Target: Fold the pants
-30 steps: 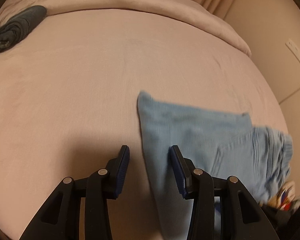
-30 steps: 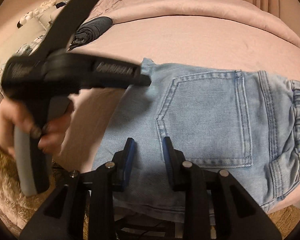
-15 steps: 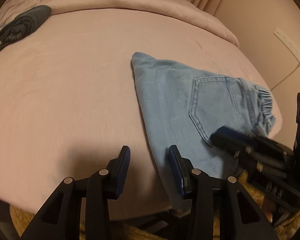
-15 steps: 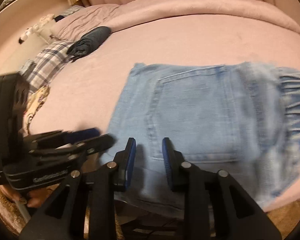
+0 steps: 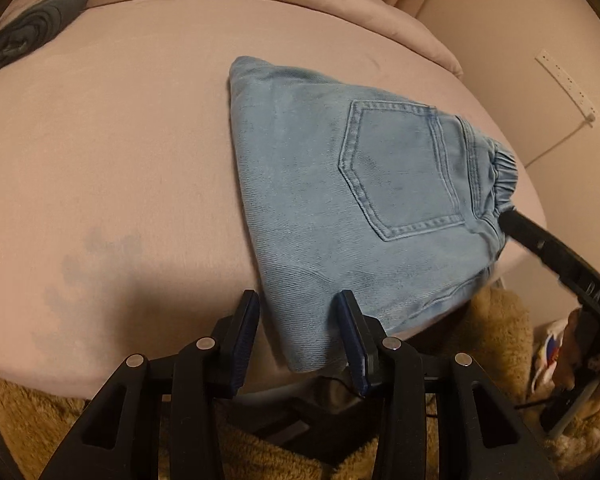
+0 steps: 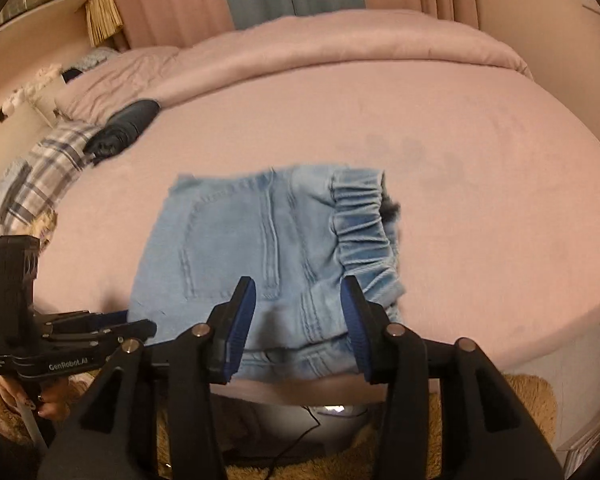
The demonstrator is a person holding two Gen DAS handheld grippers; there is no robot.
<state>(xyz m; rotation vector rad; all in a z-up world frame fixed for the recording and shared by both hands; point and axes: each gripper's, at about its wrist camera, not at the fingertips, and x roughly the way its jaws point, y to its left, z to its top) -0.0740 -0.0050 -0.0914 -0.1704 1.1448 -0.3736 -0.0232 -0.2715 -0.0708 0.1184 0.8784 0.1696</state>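
Lying folded near front edge of bed (image 5: pixel 100 140), light-blue denim pants (image 5: pixel 340 216) sat in compact packet, back pocket up, elastic waistband toward right front corner. Left gripper (image 5: pixel 298 334) hung over folded near corner, jaws apart, nothing clamped. Right gripper (image 6: pixel 298 328) had just been opening, jaws apart above waistband end, cloth below them but not pinched. Denim judged soft yet thick, layers likely to slide; best hold probably at stacked edges or waistband. Dark rolled garment (image 6: pixel 126 130) lay well apart, near far left corner.
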